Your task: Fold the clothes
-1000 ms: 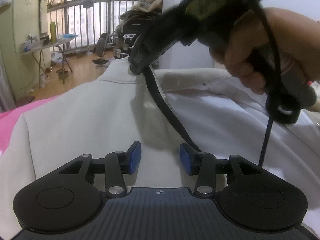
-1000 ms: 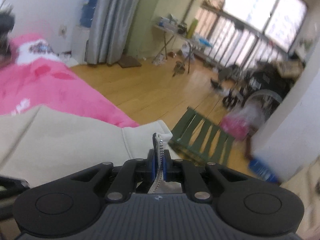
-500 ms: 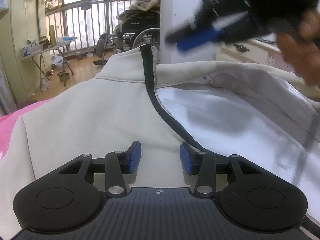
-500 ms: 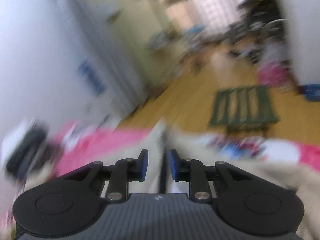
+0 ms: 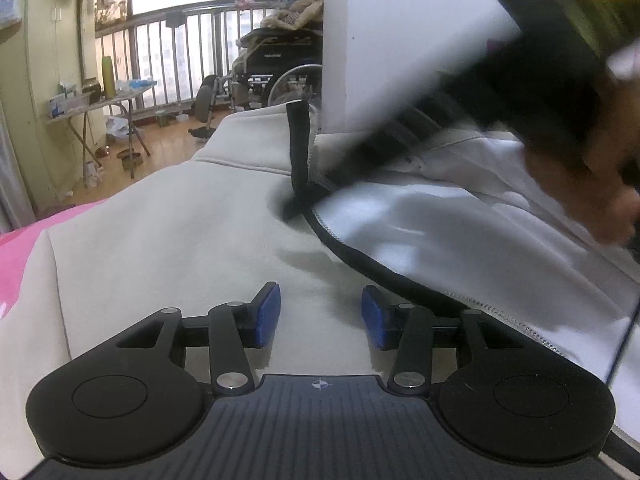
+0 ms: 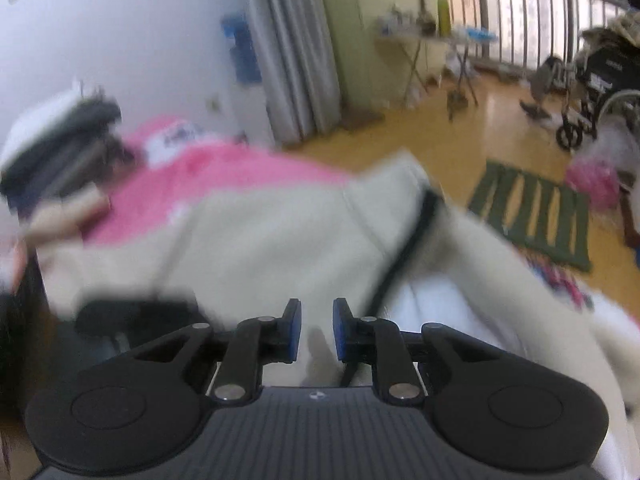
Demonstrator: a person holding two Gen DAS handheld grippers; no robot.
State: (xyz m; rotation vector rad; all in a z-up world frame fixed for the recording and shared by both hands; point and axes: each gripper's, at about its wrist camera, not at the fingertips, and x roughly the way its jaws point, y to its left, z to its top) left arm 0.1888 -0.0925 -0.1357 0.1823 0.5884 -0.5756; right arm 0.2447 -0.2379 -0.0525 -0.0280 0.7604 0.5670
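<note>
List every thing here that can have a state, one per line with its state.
Jacket: unzipped, front panel lying open, white lining showing.
Zipper edge: loose, not held.
Left gripper: open over the jacket, nothing between its pads.
Right gripper: narrowly open, jaws just been closing, nothing gripped.

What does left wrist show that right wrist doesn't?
Left wrist only: the jacket's white lining, its zipper teeth, and the hand holding the right gripper. Right wrist only: a grey curtain, a green mat, and most of the pink bedding. Both: the beige jacket with black trim, the wheelchair, the railing.
</note>
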